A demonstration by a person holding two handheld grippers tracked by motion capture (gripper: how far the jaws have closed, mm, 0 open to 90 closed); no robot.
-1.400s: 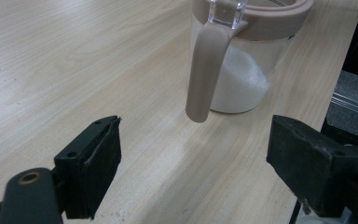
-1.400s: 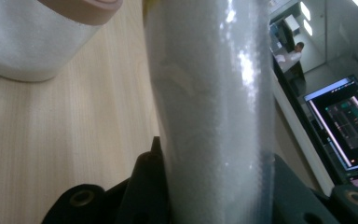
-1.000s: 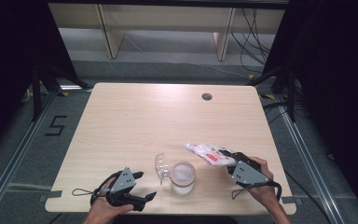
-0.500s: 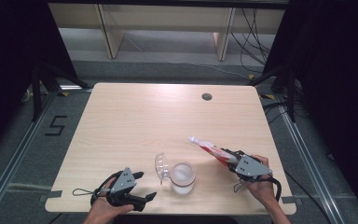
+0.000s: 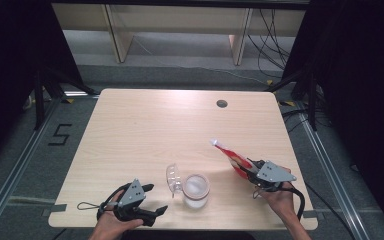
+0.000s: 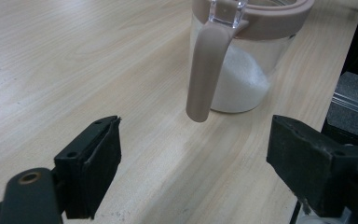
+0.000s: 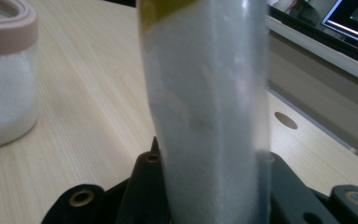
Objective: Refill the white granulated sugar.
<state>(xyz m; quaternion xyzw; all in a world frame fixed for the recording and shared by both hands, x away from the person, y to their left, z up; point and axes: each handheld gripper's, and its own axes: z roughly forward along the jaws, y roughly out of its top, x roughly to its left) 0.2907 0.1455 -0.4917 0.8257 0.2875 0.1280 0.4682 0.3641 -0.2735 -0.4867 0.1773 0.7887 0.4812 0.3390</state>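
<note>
While jar point(image 5: 195, 190) stands open, right hand-held gripper point(image 5: 250, 172) clamps packet point(image 5: 228, 154).

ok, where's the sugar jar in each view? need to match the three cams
High view: jar at bottom centre, between the two grippers, its clear lid flipped open to the left.
Left gripper view: jar at top, right of centre, beyond the open jaws.
Right gripper view: jar at the left edge.
Shared landmark: the jar's pinkish rim band.

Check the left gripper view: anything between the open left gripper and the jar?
Nothing on the table there; it is bare wood. The jar has a pinkish handle hanging down its near side toward the left gripper, clear of the tabletop.
</note>
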